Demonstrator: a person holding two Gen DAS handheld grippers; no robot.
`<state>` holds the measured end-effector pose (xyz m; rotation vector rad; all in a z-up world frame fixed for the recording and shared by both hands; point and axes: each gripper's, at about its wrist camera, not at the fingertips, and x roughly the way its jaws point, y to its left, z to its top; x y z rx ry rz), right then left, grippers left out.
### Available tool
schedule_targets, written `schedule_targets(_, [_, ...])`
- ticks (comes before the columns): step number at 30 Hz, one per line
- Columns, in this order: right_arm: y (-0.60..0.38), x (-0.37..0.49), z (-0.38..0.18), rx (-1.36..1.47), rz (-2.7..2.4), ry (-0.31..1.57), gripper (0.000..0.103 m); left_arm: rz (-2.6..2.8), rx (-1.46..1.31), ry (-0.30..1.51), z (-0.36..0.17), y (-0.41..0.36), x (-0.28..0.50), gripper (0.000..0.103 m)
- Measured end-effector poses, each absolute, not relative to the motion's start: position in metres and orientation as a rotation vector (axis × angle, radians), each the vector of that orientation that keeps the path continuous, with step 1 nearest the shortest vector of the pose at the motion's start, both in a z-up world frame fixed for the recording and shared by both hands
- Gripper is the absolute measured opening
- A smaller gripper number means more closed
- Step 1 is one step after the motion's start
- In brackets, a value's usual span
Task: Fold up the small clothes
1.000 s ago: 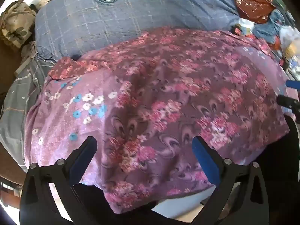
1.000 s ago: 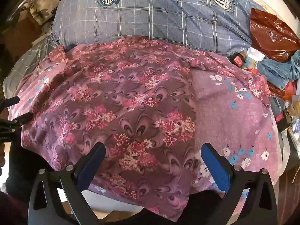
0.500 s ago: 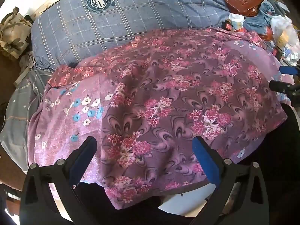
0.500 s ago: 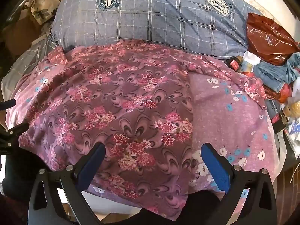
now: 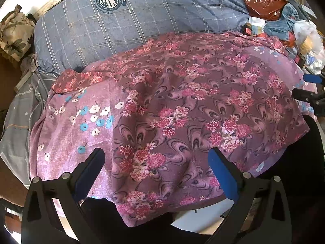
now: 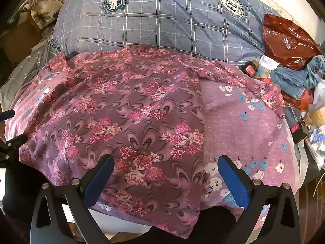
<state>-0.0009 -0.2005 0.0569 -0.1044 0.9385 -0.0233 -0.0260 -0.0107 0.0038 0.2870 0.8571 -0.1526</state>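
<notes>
The floral garment [image 5: 182, 105] is lying spread flat on a lilac flowered cloth [image 6: 243, 126] (long axis running left-right), while left gripper [image 5: 156, 162] and right gripper [image 6: 165, 168] are hovering wide open, holding nothing.

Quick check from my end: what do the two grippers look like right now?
Both match. The left gripper and right gripper each have black, triangular cut-out frames with silver round fasteners and two long fingers faced with blue textured pads. No cables, markings or sleeves are visible.
</notes>
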Motion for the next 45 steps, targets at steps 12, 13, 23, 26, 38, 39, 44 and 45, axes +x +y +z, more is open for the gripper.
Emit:
schedule_targets(12, [-0.206,-0.004,0.059,-0.107,-0.056,0.927,0.102,-0.189,0.222,0.863,0.010,-0.008,-0.014,0.102])
schedule_targets(13, [-0.207,-0.005,0.060,-0.106,-0.060,0.924,0.102,-0.195,0.220,0.866,0.009,-0.009,-0.013,0.102])
schedule_targets(23, [-0.219,-0.002,0.054,-0.065,-0.086,0.940,0.102,-0.221,0.220,0.902,0.000,-0.016,-0.006,0.102])
schedule_targets(26, [-0.219,0.000,0.052,-0.063,-0.079,0.945,0.102,-0.220,0.218,0.906,-0.001,-0.015,-0.003,0.102])
schedule_targets(38, [-0.219,0.006,0.047,-0.060,-0.083,0.957,0.102,-0.220,0.208,0.921,-0.005,-0.013,0.005,0.102])
schedule_targets(39, [-0.220,0.007,0.046,-0.057,-0.083,0.957,0.102,-0.219,0.208,0.923,-0.006,-0.013,0.005,0.102])
schedule_targets(44, [-0.222,0.008,0.045,-0.051,-0.086,0.962,0.102,-0.219,0.199,0.931,-0.007,-0.010,0.006,0.102])
schedule_targets(45, [-0.223,0.008,0.044,-0.049,-0.085,0.963,0.102,-0.220,0.197,0.933,-0.008,-0.010,0.006,0.102])
